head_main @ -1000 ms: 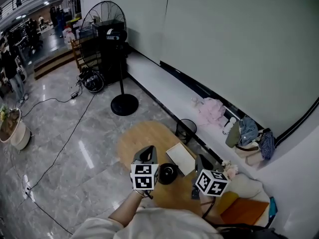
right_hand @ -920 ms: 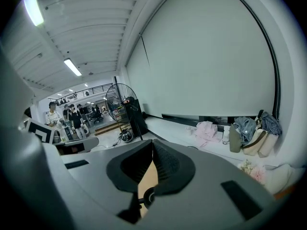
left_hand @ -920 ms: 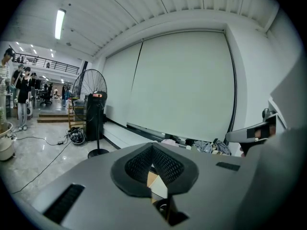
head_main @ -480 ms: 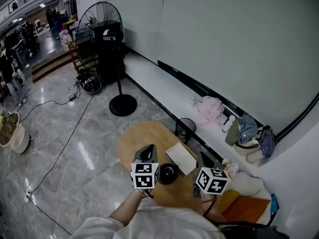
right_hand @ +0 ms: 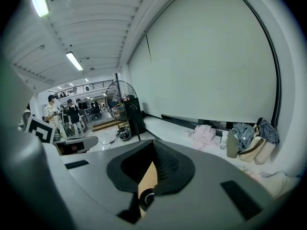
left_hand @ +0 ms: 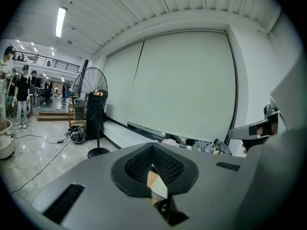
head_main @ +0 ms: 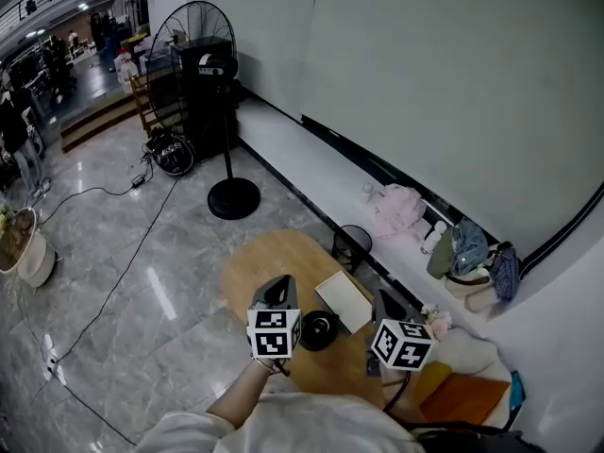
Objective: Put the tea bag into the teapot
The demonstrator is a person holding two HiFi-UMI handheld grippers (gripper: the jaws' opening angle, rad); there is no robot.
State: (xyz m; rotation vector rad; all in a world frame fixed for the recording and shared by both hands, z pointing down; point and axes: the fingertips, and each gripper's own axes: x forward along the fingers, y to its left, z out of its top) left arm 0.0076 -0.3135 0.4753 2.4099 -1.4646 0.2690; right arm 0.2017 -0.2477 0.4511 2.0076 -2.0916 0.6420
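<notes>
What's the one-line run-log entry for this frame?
left gripper: fingers shut, empty | right gripper: fingers shut, empty | teapot: on table, between grippers | tea bag: not seen

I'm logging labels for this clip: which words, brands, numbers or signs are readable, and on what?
No readable text in any view.
Black-and-white marker cubes on the left gripper and right gripper: square patterns only, no letters.
Red spot at the black pedestal fan: too small to read.
</notes>
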